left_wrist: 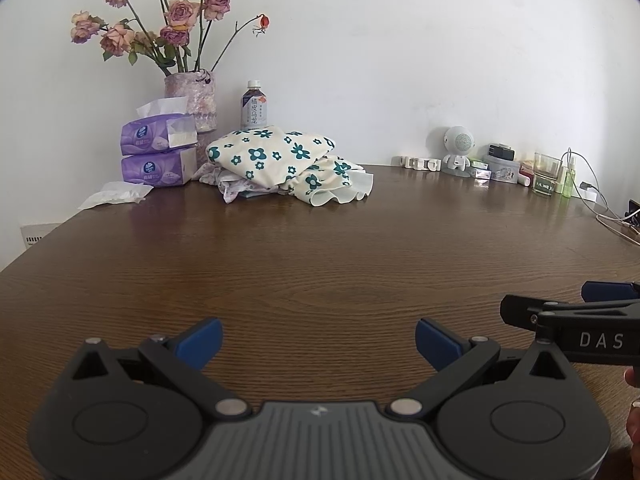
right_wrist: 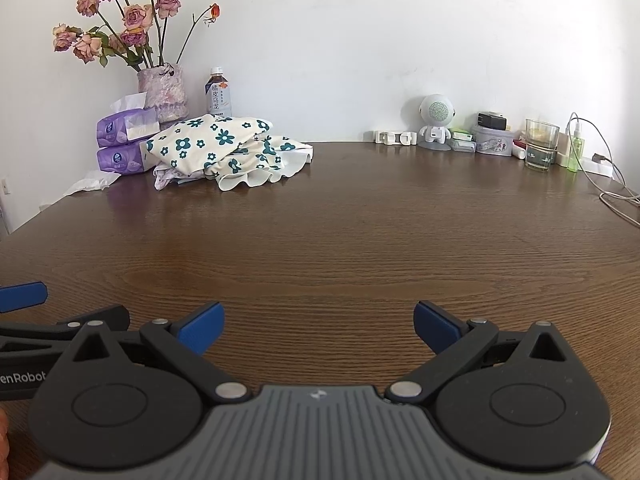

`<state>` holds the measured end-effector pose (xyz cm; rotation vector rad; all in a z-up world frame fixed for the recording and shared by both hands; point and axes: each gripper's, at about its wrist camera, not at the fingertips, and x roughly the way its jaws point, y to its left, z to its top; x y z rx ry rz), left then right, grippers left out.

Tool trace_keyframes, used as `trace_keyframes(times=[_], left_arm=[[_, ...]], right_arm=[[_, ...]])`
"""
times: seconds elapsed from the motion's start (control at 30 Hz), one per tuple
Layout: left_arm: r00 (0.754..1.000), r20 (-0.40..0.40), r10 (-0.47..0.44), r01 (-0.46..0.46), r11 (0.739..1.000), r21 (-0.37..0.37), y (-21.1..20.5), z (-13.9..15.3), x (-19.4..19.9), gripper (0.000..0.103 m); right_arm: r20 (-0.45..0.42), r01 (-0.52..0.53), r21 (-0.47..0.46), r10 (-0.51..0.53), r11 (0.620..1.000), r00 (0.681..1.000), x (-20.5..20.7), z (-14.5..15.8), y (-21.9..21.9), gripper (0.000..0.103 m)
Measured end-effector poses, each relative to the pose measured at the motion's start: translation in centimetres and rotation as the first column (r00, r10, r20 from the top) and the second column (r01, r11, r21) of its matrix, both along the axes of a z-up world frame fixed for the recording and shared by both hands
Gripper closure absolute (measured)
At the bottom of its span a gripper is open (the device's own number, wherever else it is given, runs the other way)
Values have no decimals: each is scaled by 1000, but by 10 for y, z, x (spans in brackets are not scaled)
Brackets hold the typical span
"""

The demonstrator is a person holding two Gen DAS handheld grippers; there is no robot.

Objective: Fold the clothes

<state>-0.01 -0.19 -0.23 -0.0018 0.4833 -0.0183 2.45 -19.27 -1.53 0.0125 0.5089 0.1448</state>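
1. A dark brown wood-grain desk (left_wrist: 320, 240) fills both wrist views and ends against a plain white wall (left_wrist: 400, 40); most of its near and middle surface is bare, showing a dull sheen.
2. The left gripper (left_wrist: 318, 342) hovers low over the near edge of the desk, its blue-padded fingers (left_wrist: 204, 338) spread wide apart and holding nothing.
3. The right gripper (right_wrist: 318, 326) sits just beside it over the same near edge, likewise released, its blue pads (right_wrist: 434, 326) well apart with only bare wood between them.
4. The clothes (left_wrist: 280, 164), a loosely folded cream pile printed with teal flowers and edged with a ruffle, lie at the far left part of the desk near the wall, well apart from both grippers.
5. Just left of the pile two purple tissue packs (left_wrist: 158, 152) are stacked, with a crumpled tissue (left_wrist: 116, 196) on the desk in front of them.
6. Behind the pile stand a pale vase of dried roses (left_wrist: 192, 100) and a tea bottle (left_wrist: 255, 106), both at the wall.
7. Along the far right edge sit a small white round-headed robot figure (right_wrist: 436, 122), a decorated tin (right_wrist: 492, 140), a glass tumbler (right_wrist: 541, 144), a green spray bottle (right_wrist: 575, 148) and a trailing white cable (right_wrist: 612, 188).
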Motion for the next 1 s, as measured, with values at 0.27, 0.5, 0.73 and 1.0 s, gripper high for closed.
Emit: trace_keyframes(times=[0.27, 0.5, 0.73, 1.0], left_arm=[[1000, -1, -9, 9, 1000, -5, 1, 1, 1, 0], [1000, 0, -16, 16, 1000, -4, 0, 1, 1, 0], [1000, 0, -15, 15, 1000, -2, 0, 1, 0, 0], [1000, 2, -14, 14, 1000, -2, 0, 1, 0, 0]], right_arm=[[1, 0, 1, 0, 1000, 1000, -1, 0, 1, 0], [2, 1, 4, -1, 1000, 1000, -1, 0, -1, 0], [0, 0, 7, 0, 1000, 1000, -1, -1, -2, 0], [1, 0, 3, 0, 1000, 1000, -1, 0, -2, 0]])
